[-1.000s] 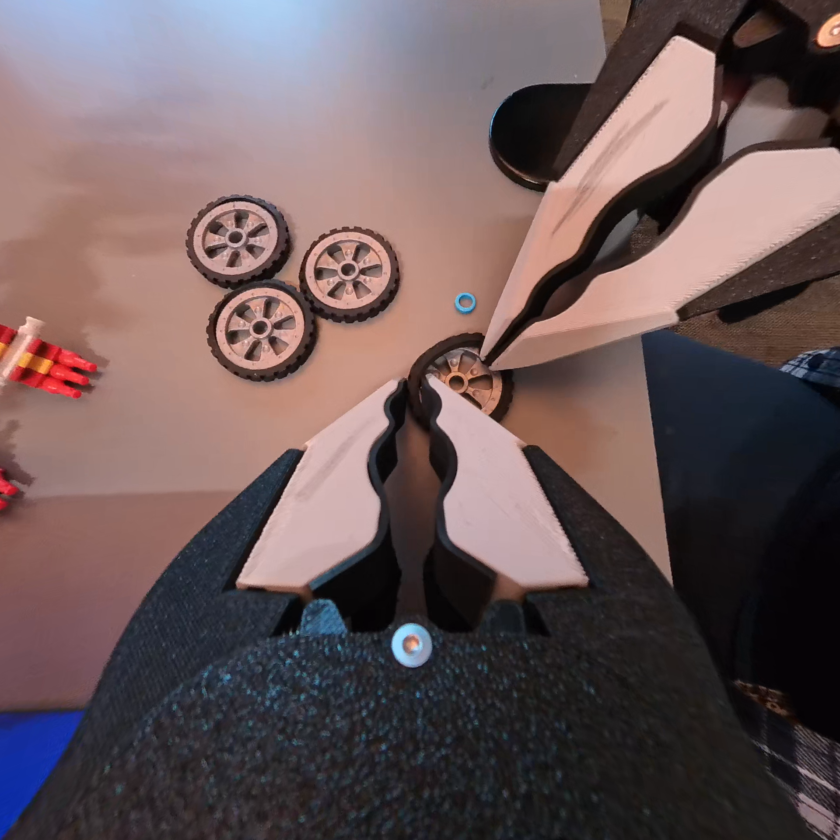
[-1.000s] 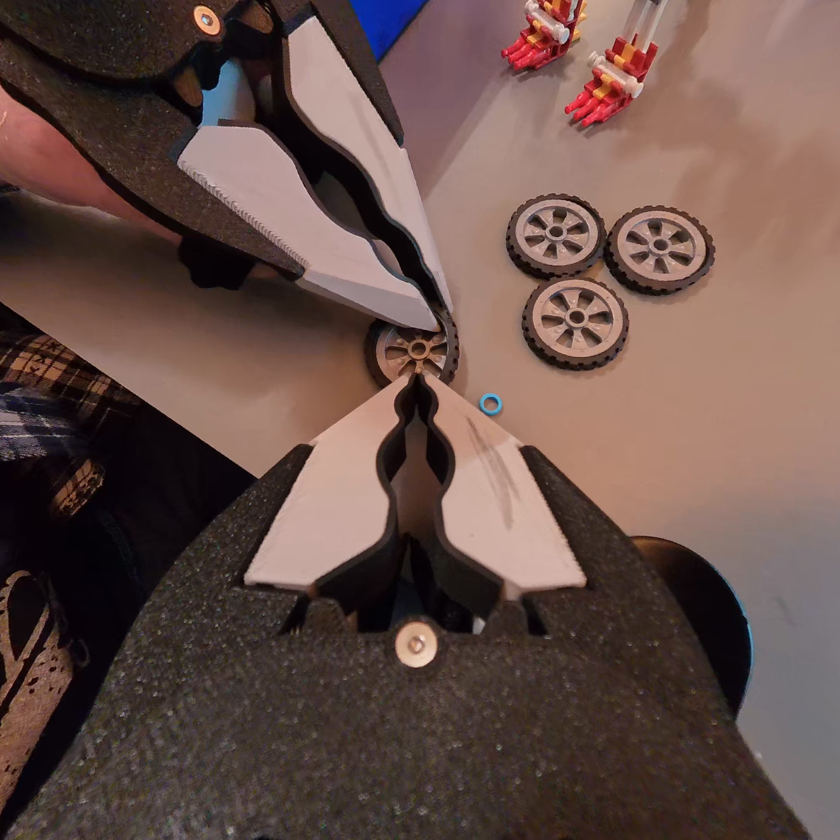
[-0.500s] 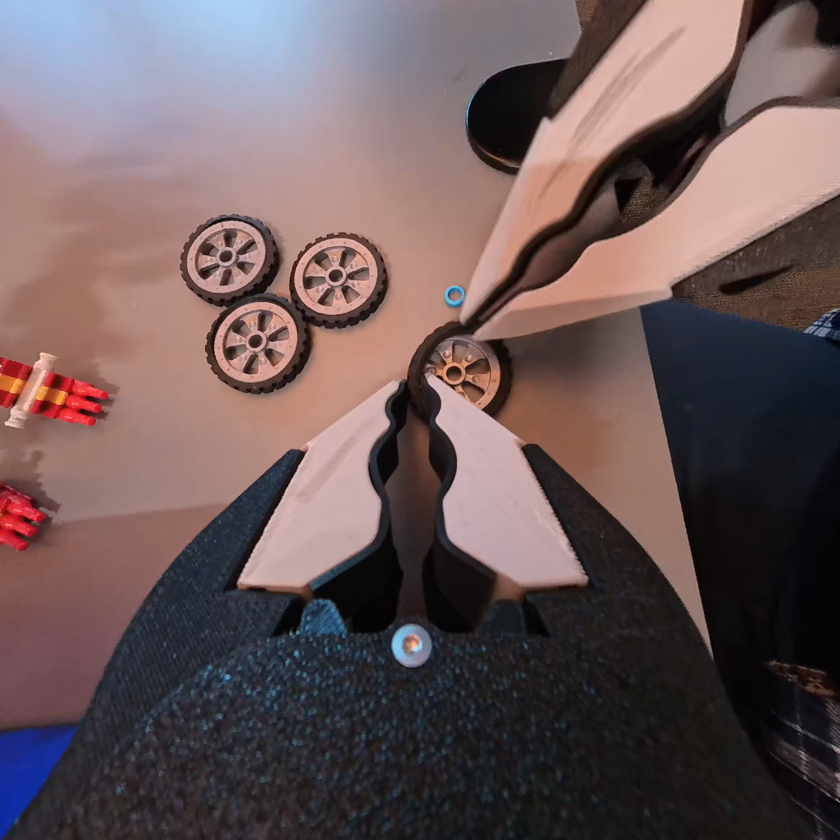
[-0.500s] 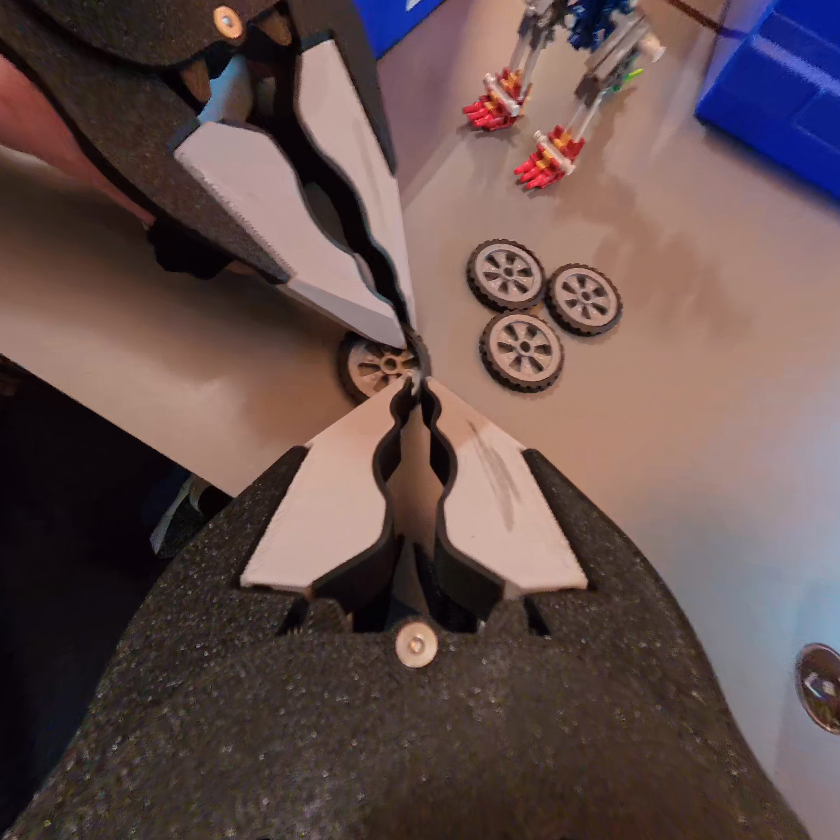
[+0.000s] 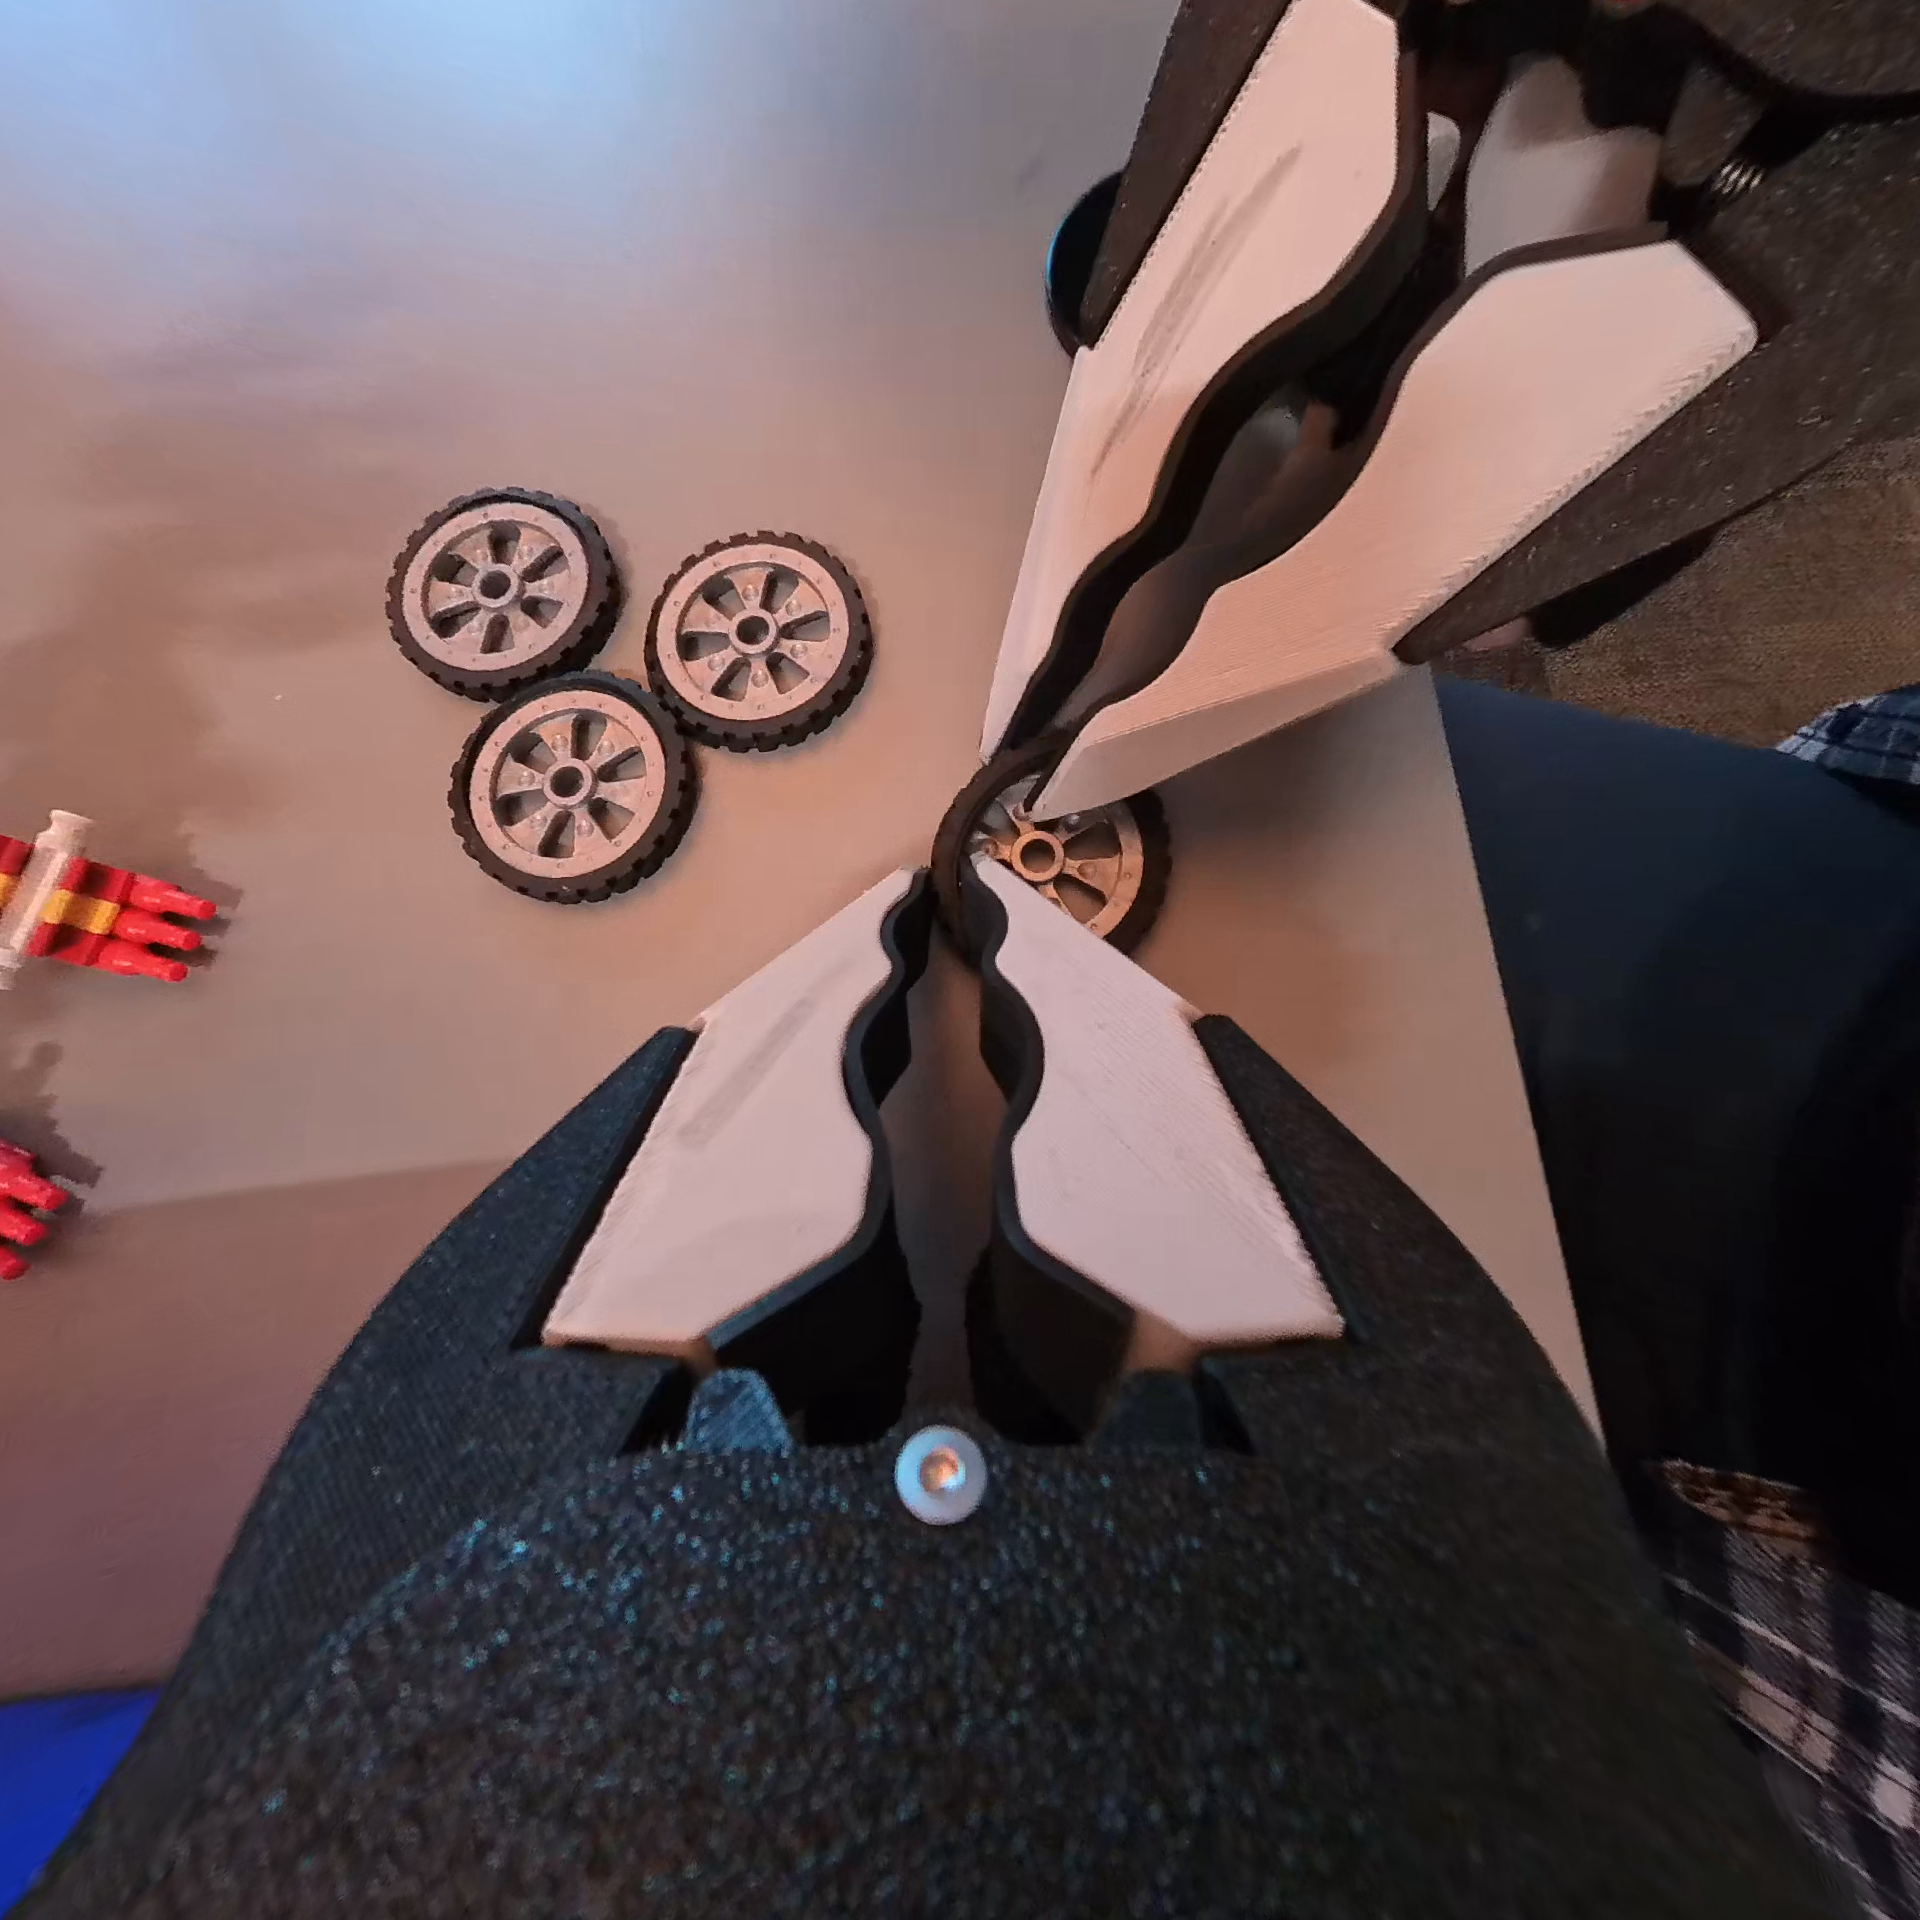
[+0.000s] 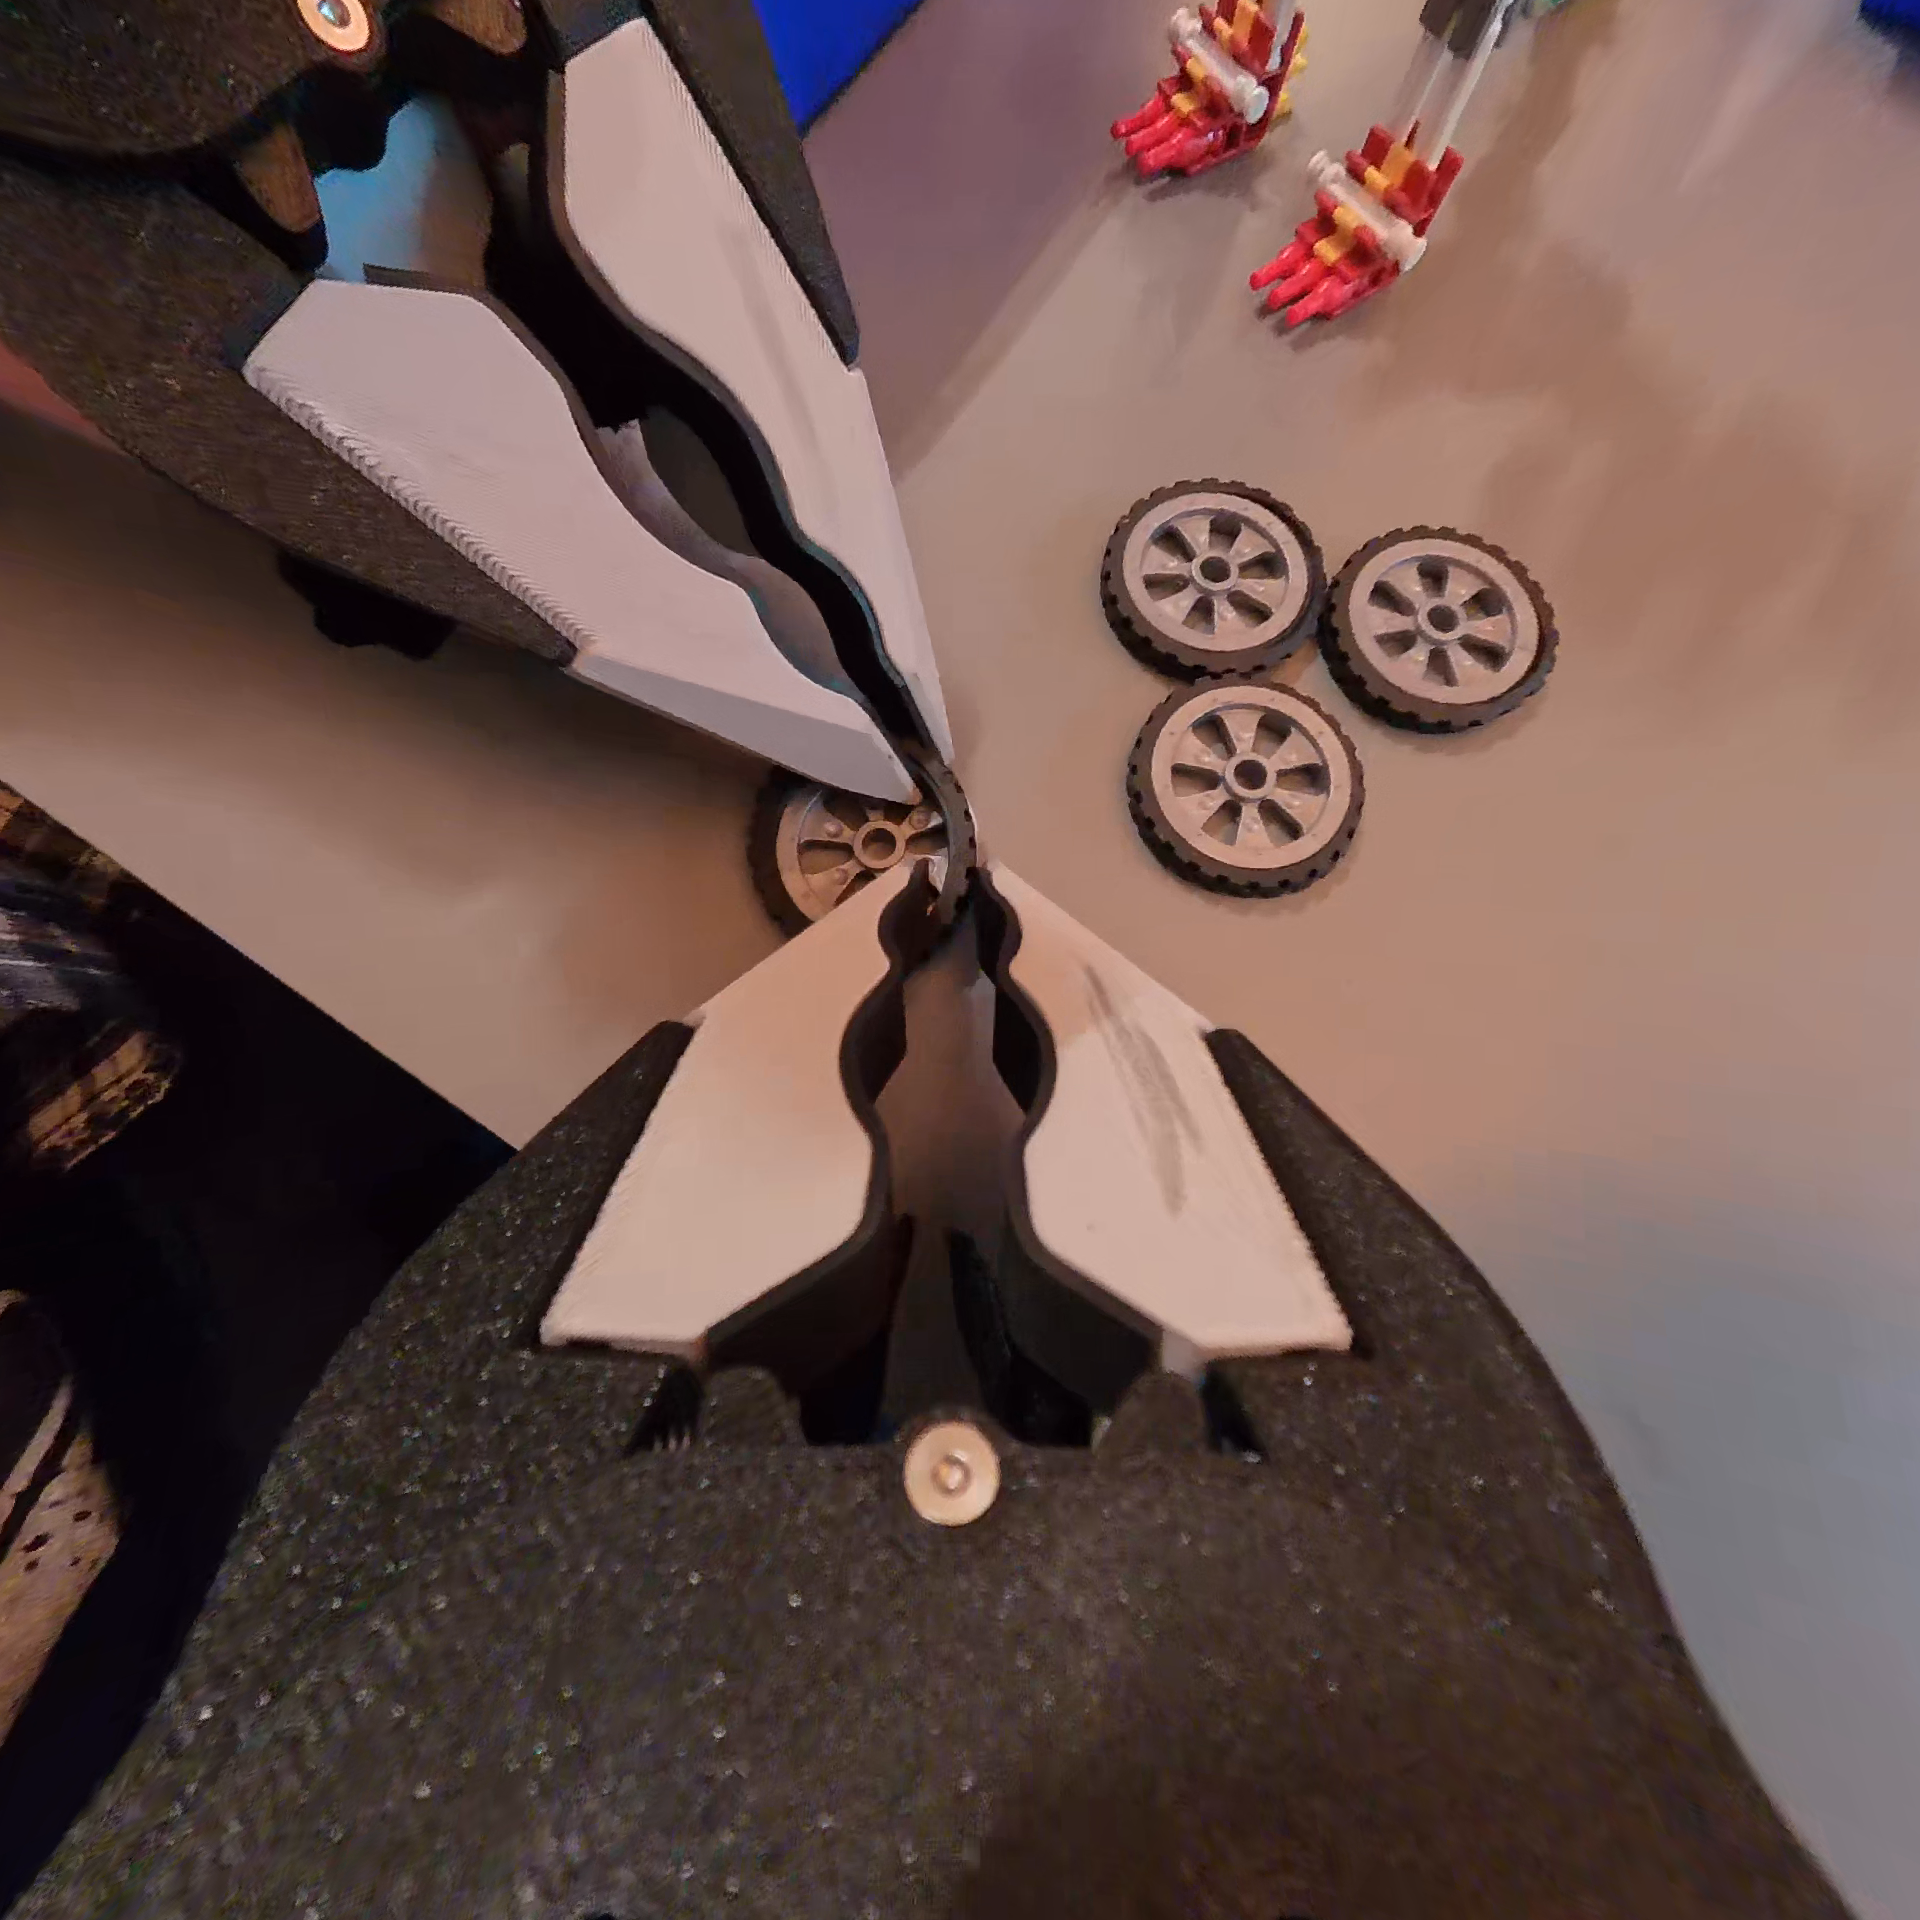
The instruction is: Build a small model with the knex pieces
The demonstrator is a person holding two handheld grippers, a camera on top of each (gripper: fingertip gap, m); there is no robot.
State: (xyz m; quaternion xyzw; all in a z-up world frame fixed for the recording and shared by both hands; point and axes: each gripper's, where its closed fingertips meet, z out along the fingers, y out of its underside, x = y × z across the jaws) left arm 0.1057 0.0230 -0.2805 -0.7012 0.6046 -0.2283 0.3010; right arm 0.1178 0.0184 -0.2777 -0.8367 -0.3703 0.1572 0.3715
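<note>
Both grippers are pinching the black rubber tyre (image 5: pixel 951 831) of one grey-hubbed toy wheel (image 5: pixel 1081 862) near the table (image 5: pixel 727 260) edge: left gripper (image 5: pixel 948 883) jaws clamped on its near rim, right gripper (image 6: pixel 951 894) jaws clamped beside it, tyre visibly pulled off the hub there. Judgement: keep both grips tight on rubber only, pull evenly. Three more wheels (image 5: pixel 623 686) lie flat, well apart

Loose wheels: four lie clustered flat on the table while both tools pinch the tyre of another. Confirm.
Not four: the left wrist view shows three loose wheels clustered on the table. The left tool and right tool do pinch another's tyre.
</note>
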